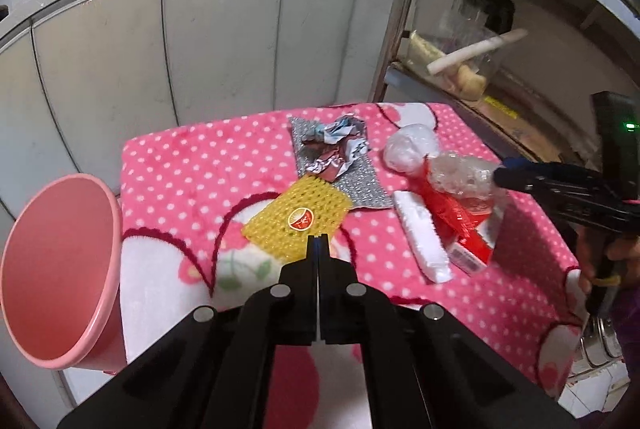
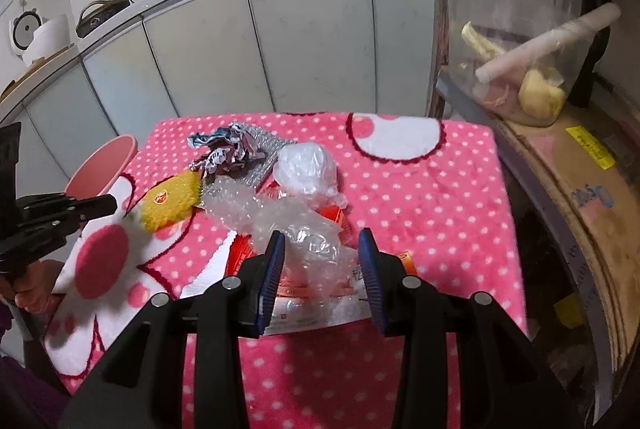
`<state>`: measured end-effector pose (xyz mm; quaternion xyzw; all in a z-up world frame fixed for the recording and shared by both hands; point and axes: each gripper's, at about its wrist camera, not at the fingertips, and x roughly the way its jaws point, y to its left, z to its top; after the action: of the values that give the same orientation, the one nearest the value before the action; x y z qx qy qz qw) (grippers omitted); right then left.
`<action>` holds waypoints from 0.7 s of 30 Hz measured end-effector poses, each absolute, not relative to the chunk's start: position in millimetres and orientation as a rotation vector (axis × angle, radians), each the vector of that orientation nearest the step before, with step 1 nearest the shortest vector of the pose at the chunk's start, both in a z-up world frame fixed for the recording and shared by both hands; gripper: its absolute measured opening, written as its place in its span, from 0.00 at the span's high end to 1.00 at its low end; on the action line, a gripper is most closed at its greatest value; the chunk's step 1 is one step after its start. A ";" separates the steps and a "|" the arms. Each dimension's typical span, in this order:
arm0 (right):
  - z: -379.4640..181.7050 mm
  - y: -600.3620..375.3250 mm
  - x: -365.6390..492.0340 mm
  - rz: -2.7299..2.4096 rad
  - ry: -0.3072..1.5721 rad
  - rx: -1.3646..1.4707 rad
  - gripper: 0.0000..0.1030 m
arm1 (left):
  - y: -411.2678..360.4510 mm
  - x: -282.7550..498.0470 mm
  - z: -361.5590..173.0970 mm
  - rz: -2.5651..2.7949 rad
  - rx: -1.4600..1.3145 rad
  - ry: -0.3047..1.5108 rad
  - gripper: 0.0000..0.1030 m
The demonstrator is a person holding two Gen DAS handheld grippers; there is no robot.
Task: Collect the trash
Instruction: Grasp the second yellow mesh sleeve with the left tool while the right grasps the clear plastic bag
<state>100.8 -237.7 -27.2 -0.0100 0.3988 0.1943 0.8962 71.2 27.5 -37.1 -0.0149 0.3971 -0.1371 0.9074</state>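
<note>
Trash lies clustered on a pink polka-dot blanket [image 1: 224, 165] covering the table. A pink bin [image 1: 60, 269] stands at the table's edge, left of frame in the left wrist view, mouth tilted toward the camera.

Left claw [image 1: 319, 243]: clenched, jaws together, tips at the near edge of the yellow foam net [image 1: 298, 219]. Whether a strand of the net is pinched cannot be told.

Right claw [image 2: 322, 241]: part-open, blue pads either side of the clear bubble wrap [image 2: 296, 229], centre of the right wrist view. No pad is visibly pressing on it, so read as released.

Items, left wrist view:
- yellow foam net with a round red sticker, flat, centre
- crumpled foil wrapper [image 1: 332, 147] on a silver bubble sheet [image 1: 360, 189], above the net
- wadded clear plastic bag [image 1: 408, 145], upper right of the pile
- white foam strip [image 1: 420, 237] beside a red packet [image 1: 452, 217], under the bubble wrap

Handling judgement: everything looks very light and soft. The net is springy and thin, so take it at an edge and pinch firmly. The bubble wrap is slippery and compresses; grip a bunched fold mid-mass, not a loose flap. The foil should hold its shape when squeezed. The foam strip is stiff but brittle. Light pieces may cling or drift when let go over the bin.
</note>
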 end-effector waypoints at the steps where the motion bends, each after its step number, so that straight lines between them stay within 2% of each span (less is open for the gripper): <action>1: -29.0 -238.6 102.3 0.420 0.837 -0.001 0.62 | 28.6 72.1 -37.2 -0.283 -0.034 0.828 1.00; 3: -30.4 -238.7 100.9 0.449 0.841 0.030 0.62 | 32.1 75.1 -38.1 -0.277 -0.049 0.841 0.97; 5: -30.6 -236.2 97.0 0.457 0.833 0.032 0.62 | 32.8 80.2 -41.4 -0.270 -0.031 0.849 0.87; 6: -31.5 -234.6 95.6 0.458 0.832 0.031 0.63 | 32.6 82.7 -43.3 -0.269 -0.025 0.856 0.67; 7: -32.8 -232.8 94.5 0.461 0.835 0.030 0.69 | 32.4 86.2 -45.7 -0.271 -0.021 0.862 0.53; 9: -34.7 -229.2 93.6 0.464 0.847 0.020 0.79 | 30.6 93.6 -50.7 -0.275 -0.001 0.866 0.53; 14: -34.7 -224.7 87.4 0.460 0.830 0.016 0.87 | 32.2 117.1 -62.7 -0.240 0.011 0.888 0.53; 16: -31.8 -226.3 84.4 0.459 0.817 0.036 0.94 | 33.4 126.1 -65.9 -0.232 0.014 0.890 0.53; 21: -23.5 -230.4 74.2 0.459 0.795 0.081 0.95 | 31.2 140.4 -80.9 -0.250 0.014 0.937 0.53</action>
<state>74.2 -230.4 -23.5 0.0389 0.3835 0.2216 0.8957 140.4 31.2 -80.9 0.0066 0.4505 -0.1203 0.8846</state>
